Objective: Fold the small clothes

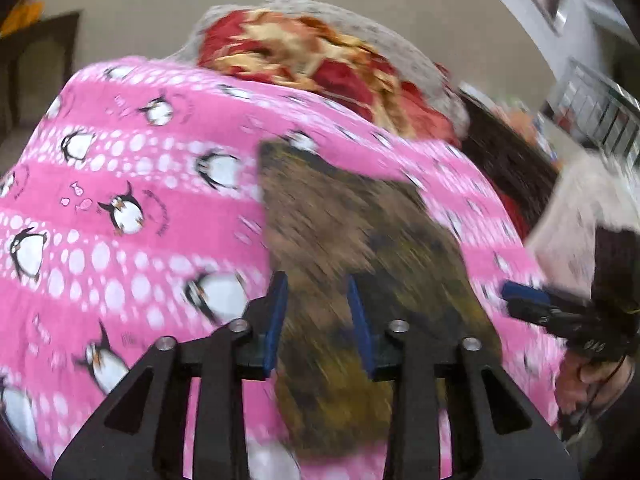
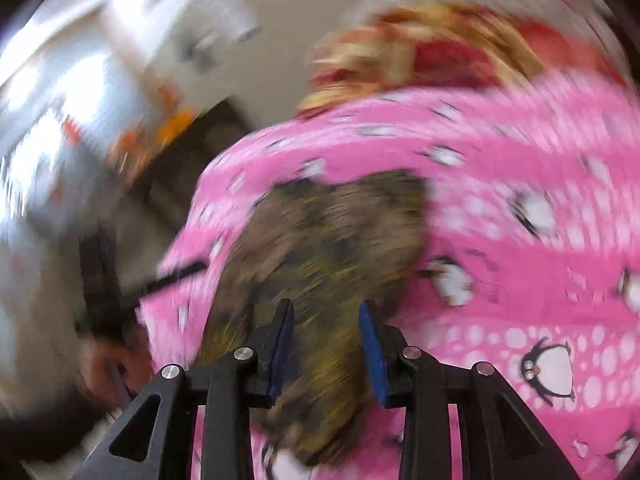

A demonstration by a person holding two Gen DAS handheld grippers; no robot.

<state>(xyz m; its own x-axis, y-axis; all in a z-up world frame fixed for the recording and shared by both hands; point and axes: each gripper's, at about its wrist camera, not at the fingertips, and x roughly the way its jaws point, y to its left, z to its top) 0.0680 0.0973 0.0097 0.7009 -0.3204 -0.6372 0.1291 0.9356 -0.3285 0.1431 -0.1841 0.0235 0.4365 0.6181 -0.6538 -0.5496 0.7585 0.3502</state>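
Left wrist view: the left hand-held gripper point(image 1: 318, 320), jaws parted, has the blurred brown garment point(image 1: 352, 240) lying between and ahead of its fingers on a pink penguin blanket point(image 1: 120, 200). Right wrist view: the right hand-held gripper point(image 2: 326, 344), also parted, straddles the same garment point(image 2: 328, 248). With both unclamped, the cloth could likely slip and bunch mid-fold.

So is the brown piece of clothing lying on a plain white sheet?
No, in the left wrist view the brown garment lies on a pink penguin-print blanket, with pink showing on both sides of it.
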